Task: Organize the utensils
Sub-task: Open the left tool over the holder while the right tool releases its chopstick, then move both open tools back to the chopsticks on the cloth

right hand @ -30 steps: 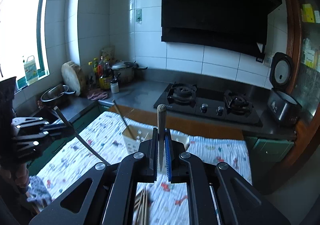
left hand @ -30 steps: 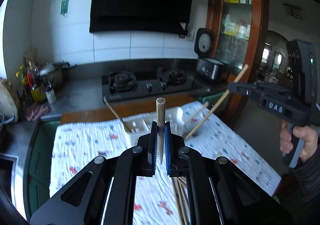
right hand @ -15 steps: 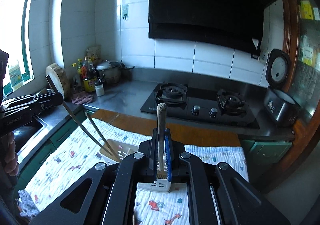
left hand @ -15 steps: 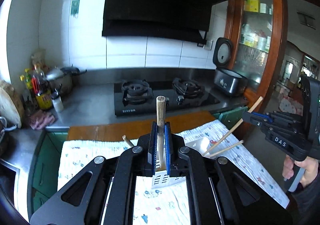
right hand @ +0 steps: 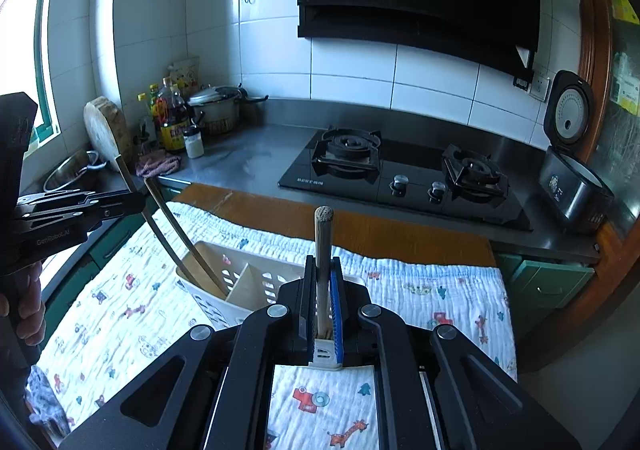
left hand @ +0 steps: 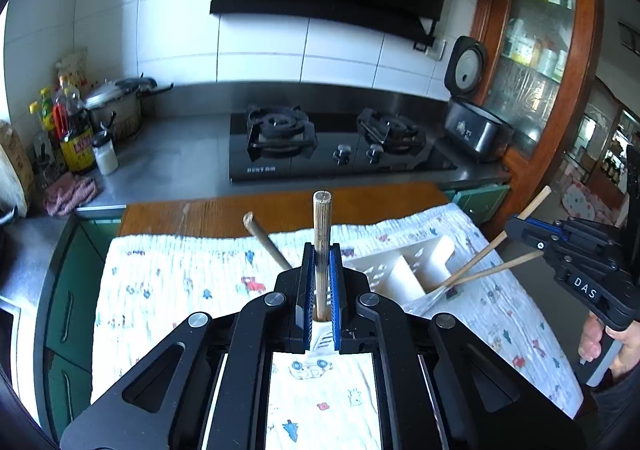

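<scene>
The left hand-held gripper [left hand: 321, 290] and the right hand-held gripper [right hand: 321, 300] each clench a chopstick [left hand: 322, 234], tips dipping into the white utensil caddy [right hand: 240, 286] at frame centre on the cloth-covered tabletop [right hand: 440, 290]. Risk: an angled stick catches the divider, tipping the light caddy.

The chopstick [left hand: 321, 250] in the left claw [left hand: 319, 314] was pale, grainy bamboo with a rough-cut end. The caddy [right hand: 224, 282] was smooth, perforated white plastic. A soft, crinkled printed cloth [left hand: 168, 290] covered the bench [left hand: 280, 205], whose bare wood was worn. The counter [right hand: 248, 153] was brushed metal, the hob [right hand: 404, 169] glossy black glass.
</scene>
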### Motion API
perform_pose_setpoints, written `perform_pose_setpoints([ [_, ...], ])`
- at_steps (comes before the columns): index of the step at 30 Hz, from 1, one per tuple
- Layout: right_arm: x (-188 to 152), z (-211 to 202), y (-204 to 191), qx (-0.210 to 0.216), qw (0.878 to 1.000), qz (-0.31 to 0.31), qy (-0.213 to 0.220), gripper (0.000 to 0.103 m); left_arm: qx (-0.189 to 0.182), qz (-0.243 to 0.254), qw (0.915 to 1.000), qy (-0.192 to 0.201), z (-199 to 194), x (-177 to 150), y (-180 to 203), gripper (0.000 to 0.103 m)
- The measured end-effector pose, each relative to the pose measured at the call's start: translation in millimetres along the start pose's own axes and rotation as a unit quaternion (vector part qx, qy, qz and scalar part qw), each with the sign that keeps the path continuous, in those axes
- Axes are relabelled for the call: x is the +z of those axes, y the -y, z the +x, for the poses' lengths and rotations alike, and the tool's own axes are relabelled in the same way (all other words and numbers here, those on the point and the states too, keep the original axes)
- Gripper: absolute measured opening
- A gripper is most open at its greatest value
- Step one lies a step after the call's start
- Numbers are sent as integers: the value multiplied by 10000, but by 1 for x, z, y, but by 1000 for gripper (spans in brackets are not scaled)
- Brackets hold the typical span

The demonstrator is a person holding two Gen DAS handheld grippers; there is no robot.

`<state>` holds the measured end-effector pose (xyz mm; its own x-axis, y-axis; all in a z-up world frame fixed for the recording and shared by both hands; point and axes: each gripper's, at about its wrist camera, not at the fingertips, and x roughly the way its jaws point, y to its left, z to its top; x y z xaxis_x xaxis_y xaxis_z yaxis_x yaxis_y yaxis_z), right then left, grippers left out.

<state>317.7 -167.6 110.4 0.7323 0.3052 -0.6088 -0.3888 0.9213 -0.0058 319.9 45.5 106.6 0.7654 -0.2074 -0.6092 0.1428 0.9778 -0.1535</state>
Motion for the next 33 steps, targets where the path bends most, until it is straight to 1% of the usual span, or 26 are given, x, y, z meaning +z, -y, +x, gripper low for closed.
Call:
perform_pose_setpoints([
  [6, -5, 5, 2, 19, 10000, 53, -56, 7, 3, -55, 9999, -138, 8, -9, -3, 7],
  [7, -6, 5, 2, 6, 10000, 47, -53, 7, 16, -63, 9999, -128, 8, -9, -4, 9],
  [8, -5, 4, 2, -21, 10000, 51, -29, 10, 25, -80, 9999, -122, 7, -9, -4, 9],
  [10, -4, 0, 1, -64, 10000, 22, 24, 10, 11, -101, 9999, -128, 6, -9, -5, 10],
  [11, -4, -4, 1, -117, 9999, 6, 69, 11, -4, -112, 9999, -115, 3, -9, -5, 12],
  [12, -4, -7, 1, -142, 9998, -15, 106, 15, -1, -123, 9999, -87, 0, -9, -5, 16],
  [14, -3, -19, 1, -164, 9996, -33, 237, 20, -11, -129, 9999, -14, -9, -9, -4, 19],
  [16, -4, -33, -1, -180, 9992, -74, 349, 21, -8, -144, 9999, 77, -20, -10, -2, 26],
  [19, -13, -56, -4, -148, 9987, -111, 482, 28, 53, -108, 9996, 245, -42, -17, 5, 31],
  [21, -24, -72, -7, -114, 9982, -139, 567, 31, 65, -76, 9993, 353, -58, -26, 11, 36],
  [22, -32, -79, -9, -88, 9981, -167, 580, 32, 85, -66, 9992, 383, -64, -30, 13, 40],
  [24, -48, -90, -14, -39, 9982, -185, 562, 34, 114, -68, 9990, 437, -79, -43, 19, 41],
  [27, -81, -102, -20, 113, 9988, -152, 456, 34, 65, -78, 9991, 420, -93, -65, 25, 41],
  [29, -106, -107, -25, 189, 9991, -139, 360, 34, 60, -37, 9990, 434, -102, -86, 31, 42],
  [33, -156, -111, -34, 156, 9996, -121, 215, 34, 63, 58, 9992, 386, -115, -126, 41, 42],
])
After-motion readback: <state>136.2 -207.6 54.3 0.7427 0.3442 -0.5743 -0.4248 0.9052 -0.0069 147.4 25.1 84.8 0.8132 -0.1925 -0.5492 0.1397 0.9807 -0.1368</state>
